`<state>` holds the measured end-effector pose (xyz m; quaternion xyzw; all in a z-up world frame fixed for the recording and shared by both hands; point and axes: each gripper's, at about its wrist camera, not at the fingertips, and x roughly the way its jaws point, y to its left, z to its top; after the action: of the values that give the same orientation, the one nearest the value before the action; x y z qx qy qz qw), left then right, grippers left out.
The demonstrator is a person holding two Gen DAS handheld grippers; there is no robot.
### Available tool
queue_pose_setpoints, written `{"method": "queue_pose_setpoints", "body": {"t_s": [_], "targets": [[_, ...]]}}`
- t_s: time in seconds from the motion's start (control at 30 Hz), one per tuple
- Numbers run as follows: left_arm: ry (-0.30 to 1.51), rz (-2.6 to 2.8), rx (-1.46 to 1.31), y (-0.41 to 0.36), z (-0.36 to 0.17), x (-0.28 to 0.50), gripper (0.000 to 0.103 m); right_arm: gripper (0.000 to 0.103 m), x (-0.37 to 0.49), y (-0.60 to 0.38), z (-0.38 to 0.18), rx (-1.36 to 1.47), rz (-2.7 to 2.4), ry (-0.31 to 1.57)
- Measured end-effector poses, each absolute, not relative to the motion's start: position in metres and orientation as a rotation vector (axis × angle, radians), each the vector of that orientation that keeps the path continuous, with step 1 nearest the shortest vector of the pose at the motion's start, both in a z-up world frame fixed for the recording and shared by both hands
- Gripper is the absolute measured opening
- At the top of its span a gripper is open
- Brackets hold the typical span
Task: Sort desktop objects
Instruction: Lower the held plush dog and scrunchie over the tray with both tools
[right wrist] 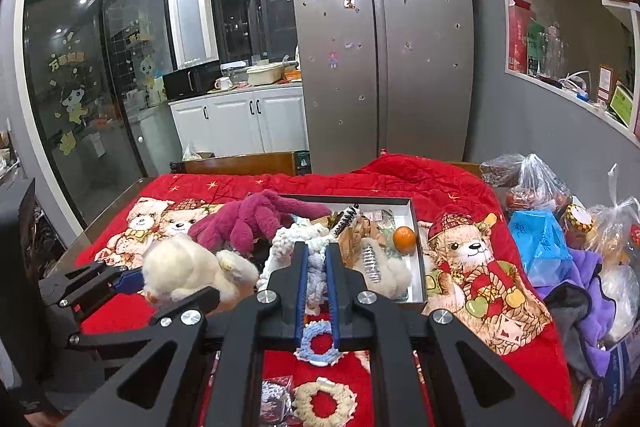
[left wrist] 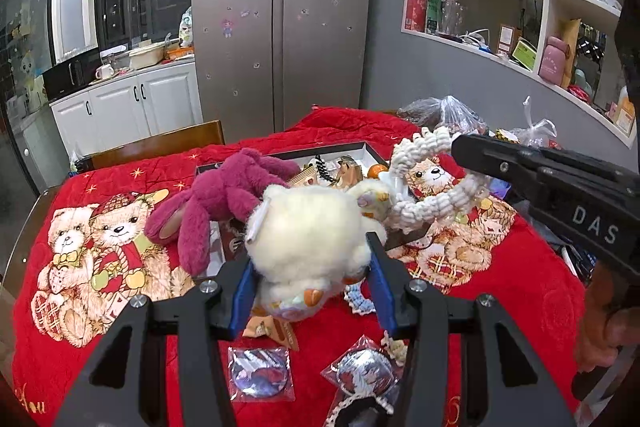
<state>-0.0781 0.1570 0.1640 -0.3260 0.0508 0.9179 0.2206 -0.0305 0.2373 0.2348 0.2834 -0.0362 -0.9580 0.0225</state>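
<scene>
Both loads hung above the red blanket point(right wrist: 400, 183). Left gripper point(left wrist: 312, 267) pinched the white plush point(left wrist: 308, 227); right gripper point(right wrist: 318, 263) pinched the rope ring point(right wrist: 316, 251). Best practice: carry each level to the grey box point(right wrist: 416, 227), grips firm.

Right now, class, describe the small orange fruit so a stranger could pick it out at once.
Find the red bear-print blanket over the table, then the shallow grey box lying on it. The orange fruit sits against the box's right wall, the only smooth, round, bright orange thing among plush toys and clutter.
</scene>
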Motion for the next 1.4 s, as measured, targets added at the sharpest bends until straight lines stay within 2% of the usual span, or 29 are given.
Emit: {"method": "queue_pose_setpoints", "body": {"t_s": [0.37, 0.77, 1.03, 1.17, 1.4], "targets": [[0.164, 2.544, -0.860, 0.189, 0.176, -0.136, 0.050, 0.009, -0.072, 0.258, 0.229, 0.933, -2.969, -0.115], [0.156, 2.574, -0.898, 0.216, 0.145, -0.220, 0.050, 0.009, -0.160, 0.287, 0.197, 1.069, -2.964, -0.086], [0.180, 2.583, -0.907, 0.217, 0.124, -0.235, 0.050, 0.009, -0.191, 0.295, 0.165, 1.140, -2.924, -0.094], [0.161, 2.571, -0.915, 0.209, 0.119, -0.235, 0.050, 0.009, -0.199, 0.290, 0.152, 1.188, -2.917, -0.037], [0.175, 2.569, -0.933, 0.205, 0.112, -0.234, 0.050, 0.009, -0.200, 0.286, 0.146, 1.212, -2.895, -0.036]]}}
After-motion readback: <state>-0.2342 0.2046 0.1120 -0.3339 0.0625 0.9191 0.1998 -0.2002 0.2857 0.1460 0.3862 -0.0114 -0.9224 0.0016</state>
